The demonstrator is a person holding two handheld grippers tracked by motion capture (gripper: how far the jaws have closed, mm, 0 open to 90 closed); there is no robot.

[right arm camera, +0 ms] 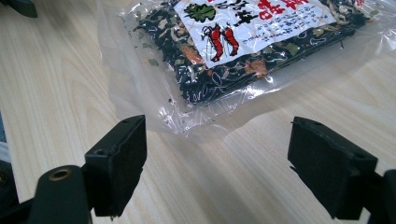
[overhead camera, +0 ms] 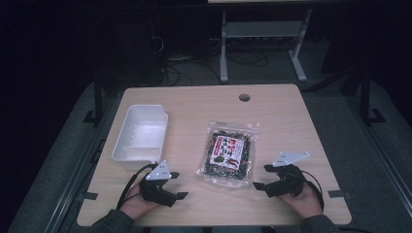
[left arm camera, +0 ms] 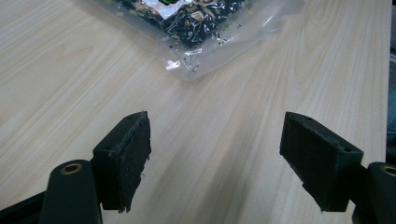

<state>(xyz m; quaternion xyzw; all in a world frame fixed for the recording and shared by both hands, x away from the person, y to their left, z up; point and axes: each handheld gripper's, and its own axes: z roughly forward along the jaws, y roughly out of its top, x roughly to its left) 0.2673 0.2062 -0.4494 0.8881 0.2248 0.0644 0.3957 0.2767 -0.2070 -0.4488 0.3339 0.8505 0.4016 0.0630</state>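
A clear plastic packet (overhead camera: pixel 228 152) of dark dried food with a white and red label lies flat in the middle of the wooden table (overhead camera: pixel 204 104). My left gripper (overhead camera: pixel 178 185) rests on the table just left of the packet's near corner, jaws open and empty. In the left gripper view the packet's corner (left arm camera: pixel 205 28) lies ahead of the left gripper (left arm camera: pixel 215 154). My right gripper (overhead camera: pixel 263 176) sits to the right of the packet, open and empty. The right gripper view has the packet (right arm camera: pixel 238 51) close in front of the right gripper (right arm camera: pixel 217 158).
An empty white rectangular tub (overhead camera: pixel 141 136) stands on the table's left side, behind my left hand. A round cable hole (overhead camera: pixel 244 97) sits near the far edge. Beyond the table is a dark floor with cables and a grey frame (overhead camera: pixel 262 34).
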